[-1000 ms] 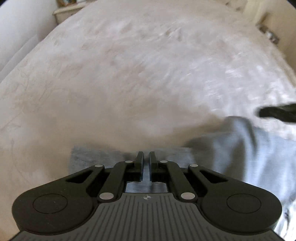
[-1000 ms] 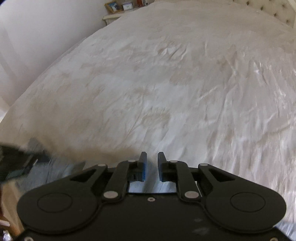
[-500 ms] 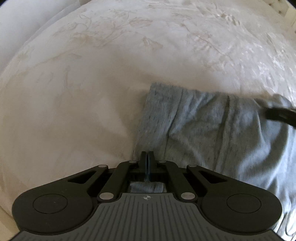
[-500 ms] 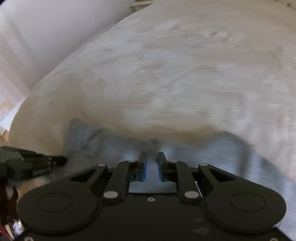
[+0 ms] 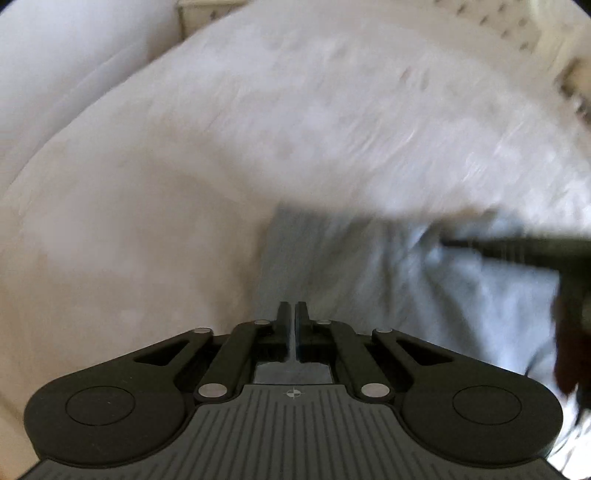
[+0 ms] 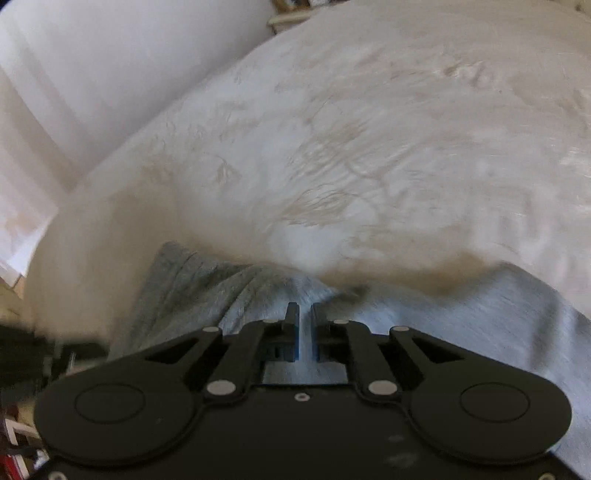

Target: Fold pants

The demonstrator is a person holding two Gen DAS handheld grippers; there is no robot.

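Note:
Grey pants lie bunched on a white bed, blurred by motion. My left gripper is shut on the pants' near left edge, and the cloth runs away from its fingertips to the right. In the right wrist view the pants spread from left to right under my right gripper. Its jaws are closing, with a ridge of grey cloth pinched in the narrow gap between the blue pads. The right gripper's dark tip shows at the right edge of the left view.
The bed stretches far ahead, with a pale wall or curtain along its left side. A nightstand stands at the far end, and a tufted headboard at the top right. The left gripper's dark body sits at the bed's near-left edge.
Both grippers have swept across the bed with the pants. More grey cloth now lies in the right view, and the right jaws have narrowed. The left jaws stay shut.

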